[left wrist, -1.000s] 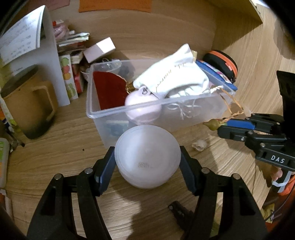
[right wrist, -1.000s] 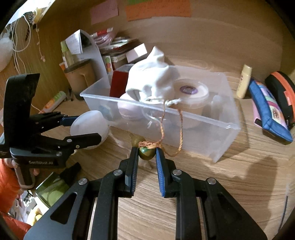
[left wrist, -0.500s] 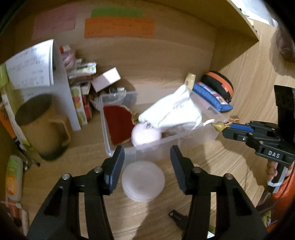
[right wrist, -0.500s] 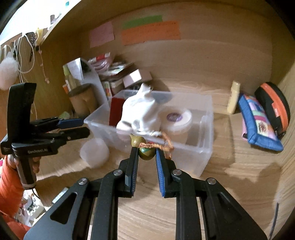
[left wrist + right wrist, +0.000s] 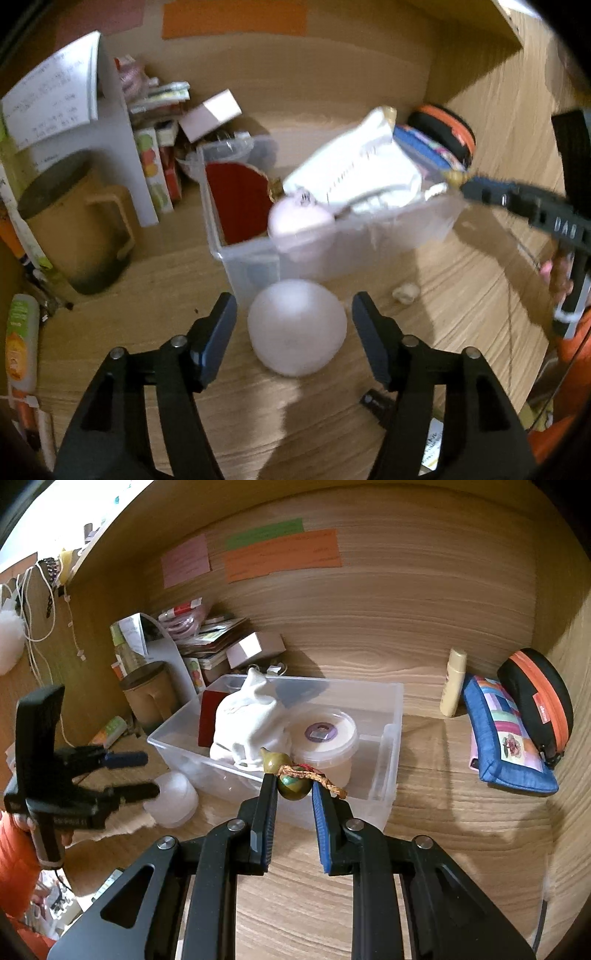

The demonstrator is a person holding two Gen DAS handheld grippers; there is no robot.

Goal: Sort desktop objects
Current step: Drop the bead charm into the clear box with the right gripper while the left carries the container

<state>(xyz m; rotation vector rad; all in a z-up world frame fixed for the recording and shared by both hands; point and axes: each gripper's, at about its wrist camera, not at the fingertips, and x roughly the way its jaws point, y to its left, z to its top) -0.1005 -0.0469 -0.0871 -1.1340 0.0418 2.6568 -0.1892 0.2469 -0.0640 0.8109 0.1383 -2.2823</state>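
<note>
While the left gripper (image 5: 293, 325) jaws spread around the white ball (image 5: 297, 326), the right gripper (image 5: 293, 794) pinches a green gourd charm (image 5: 291, 785); both near the clear bin (image 5: 384, 775).

Left claw (image 5: 293, 330) open, fingers flanking white lid (image 5: 297, 326) on counter (image 5: 155, 291), before clear bin (image 5: 325, 251).

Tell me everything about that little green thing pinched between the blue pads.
The small gourd charm is olive-green and glossy, with two bulbs and a pointed tip. An orange braided cord is tied round its waist and trails right. The right gripper pinches its lower bulb, holding it at the near rim of the clear plastic bin.
</note>
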